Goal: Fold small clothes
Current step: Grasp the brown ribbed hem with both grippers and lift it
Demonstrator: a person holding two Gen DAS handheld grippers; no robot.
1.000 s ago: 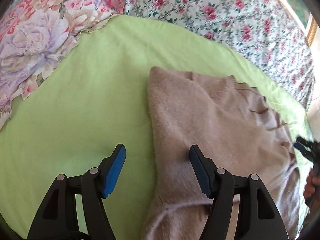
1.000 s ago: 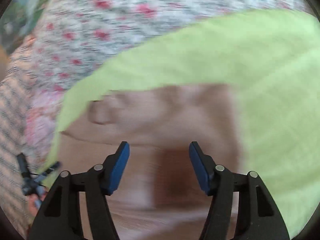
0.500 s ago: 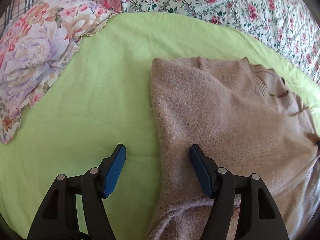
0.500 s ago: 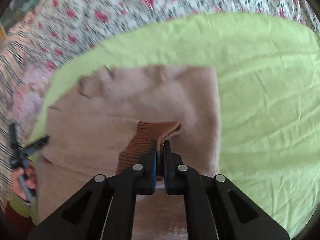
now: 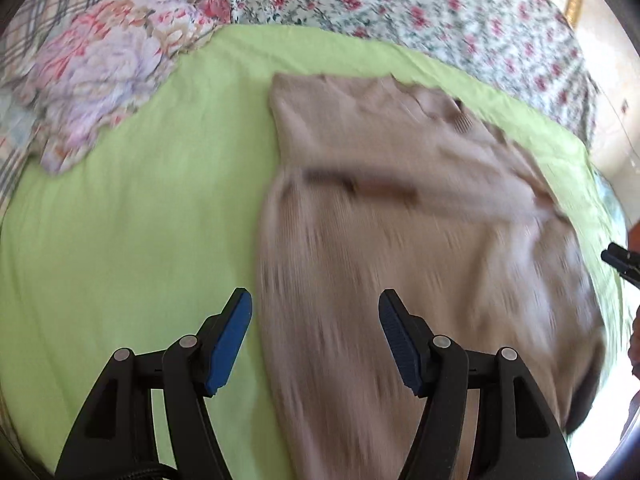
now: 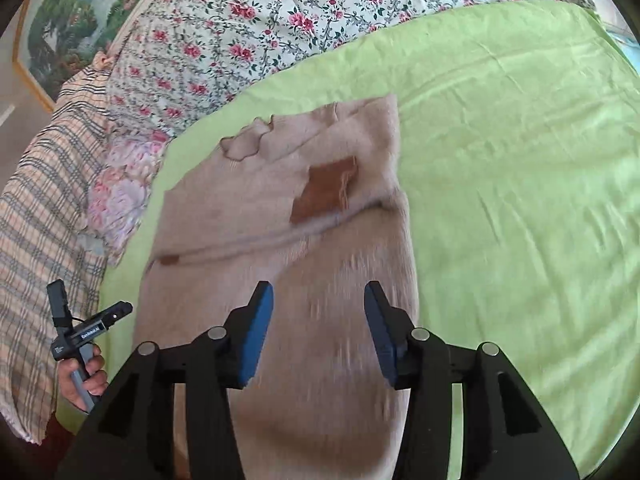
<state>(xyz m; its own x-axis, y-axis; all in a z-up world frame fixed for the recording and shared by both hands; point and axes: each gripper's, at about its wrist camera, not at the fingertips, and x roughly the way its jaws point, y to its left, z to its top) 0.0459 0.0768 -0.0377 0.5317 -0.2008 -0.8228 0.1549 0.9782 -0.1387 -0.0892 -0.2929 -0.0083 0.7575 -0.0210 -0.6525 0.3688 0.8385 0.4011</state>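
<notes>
Green sheet: spread over the bed — floral quilt behind.
Beige sweater: laid flat on the sheet, brown cuff folded across it.
Left gripper: fingers spread, nothing held.
Right gripper: fingers spread — nothing held.

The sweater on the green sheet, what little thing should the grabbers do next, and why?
Probably bring the left gripper down onto the near left edge of the sweater and pinch it. Both grippers are open and hold nothing, the right gripper over the sweater's middle. A brown cuff already lies folded across it, and the green sheet beside it gives room to fold.
</notes>
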